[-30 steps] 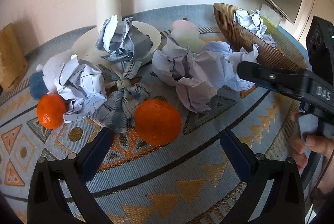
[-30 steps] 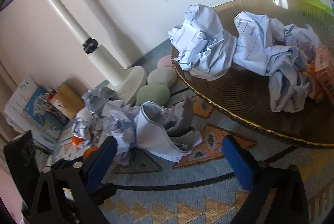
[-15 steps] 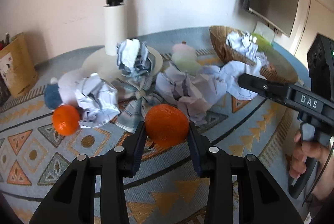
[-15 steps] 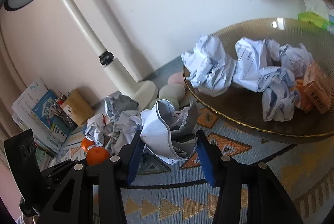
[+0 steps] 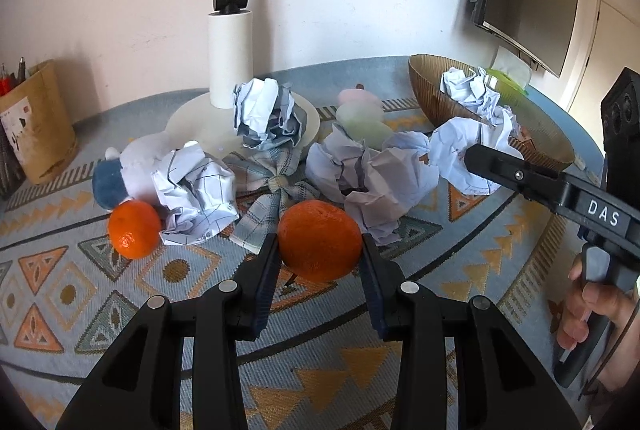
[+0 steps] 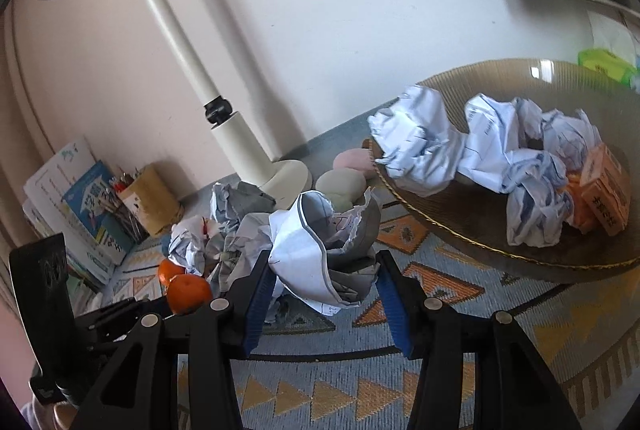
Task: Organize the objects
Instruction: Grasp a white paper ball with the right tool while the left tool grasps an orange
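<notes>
Patterned rug (image 5: 460,314) lies bare around the orange (image 5: 320,240) gripped by jaws.

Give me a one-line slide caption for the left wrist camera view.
Left gripper clamps an orange on the patterned tablecloth, crumpled paper balls scattered behind.

We see an orange mandarin (image 5: 319,240) between the dark blue pads (image 5: 266,284) of the black left tongs (image 5: 318,284). A second mandarin (image 5: 134,228) is the same bright orange. The tablecloth (image 5: 360,350) is pale blue with orange and golden triangles and dark curved lines. The crumpled papers (image 5: 196,193) are white with thin blue grid lines. The cloth bow (image 5: 276,185) has a blue-grey check pattern. The bowl (image 6: 500,238) is brown with a golden rim, and in it lies an orange box (image 6: 606,189). The lamp pole (image 5: 230,63) is cream white.
</notes>
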Motion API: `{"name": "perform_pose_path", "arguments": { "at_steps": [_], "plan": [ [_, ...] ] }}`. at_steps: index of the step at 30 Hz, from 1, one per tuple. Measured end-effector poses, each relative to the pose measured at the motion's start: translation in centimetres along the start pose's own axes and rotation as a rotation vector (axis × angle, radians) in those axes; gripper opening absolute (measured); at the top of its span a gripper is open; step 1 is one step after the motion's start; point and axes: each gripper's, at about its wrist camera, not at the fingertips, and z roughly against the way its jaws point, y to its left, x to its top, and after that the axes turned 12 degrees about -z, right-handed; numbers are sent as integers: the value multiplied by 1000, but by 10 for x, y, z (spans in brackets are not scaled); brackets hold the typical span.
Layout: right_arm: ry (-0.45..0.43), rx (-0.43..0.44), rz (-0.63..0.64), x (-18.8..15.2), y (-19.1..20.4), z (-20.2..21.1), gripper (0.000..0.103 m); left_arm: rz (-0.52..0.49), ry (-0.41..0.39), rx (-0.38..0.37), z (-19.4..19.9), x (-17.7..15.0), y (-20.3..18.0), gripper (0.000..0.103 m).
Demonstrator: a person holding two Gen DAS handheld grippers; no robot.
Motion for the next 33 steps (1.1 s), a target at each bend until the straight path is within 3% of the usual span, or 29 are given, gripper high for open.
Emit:
{"name": "perform_pose_path", "arguments": {
  "at_steps": [33],
  "plan": [
    [-171, 36, 38, -6, 8, 37, 50, 20, 4, -5, 0, -1, 2, 36]
  ]
}}
